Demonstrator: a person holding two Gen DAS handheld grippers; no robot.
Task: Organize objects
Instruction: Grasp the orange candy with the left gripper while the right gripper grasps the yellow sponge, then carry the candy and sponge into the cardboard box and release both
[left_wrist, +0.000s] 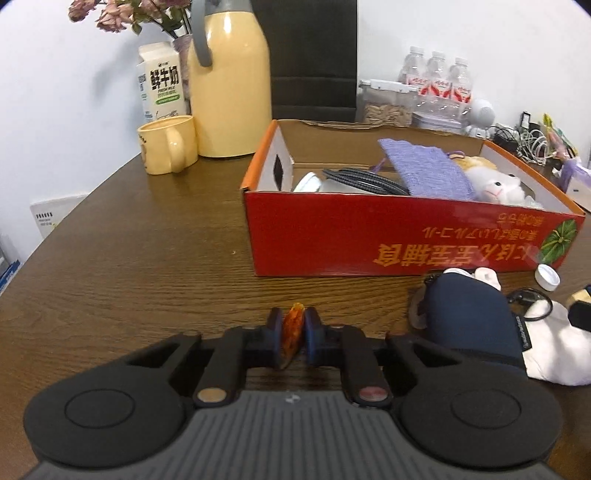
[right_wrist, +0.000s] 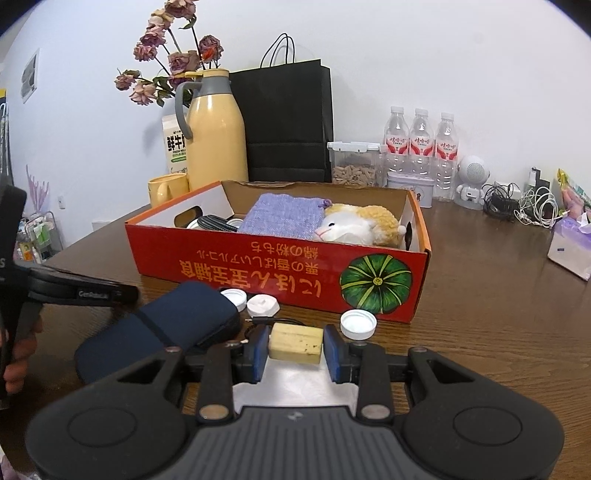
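**Both grippers hold a small thing, ready for the box**

The left gripper (left_wrist: 294, 338) is nearly closed. Its two blue pads squeeze a thin amber piece (left_wrist: 293, 332) that stands on its edge between them. I cannot tell what the piece is. It sits low over the brown table (left_wrist: 147, 280), so I think it was picked up from there. Ahead of these jaws and a bit to the right is the red box (left_wrist: 369, 236), with its open top facing up.

To the right of these jaws lies a dark blue pouch (left_wrist: 476, 325).

The right gripper (right_wrist: 295, 349) is part way open, because its thing is wider. Its pads press both ends of a pale yellow block (right_wrist: 295, 342). The red box is straight ahead of these jaws too. A purple cloth (right_wrist: 284, 218) and a soft toy (right_wrist: 354, 227) already lie inside, so I think both held things go in there next. Two white lids (right_wrist: 358, 324) wait on the table just ahead of the jaws.
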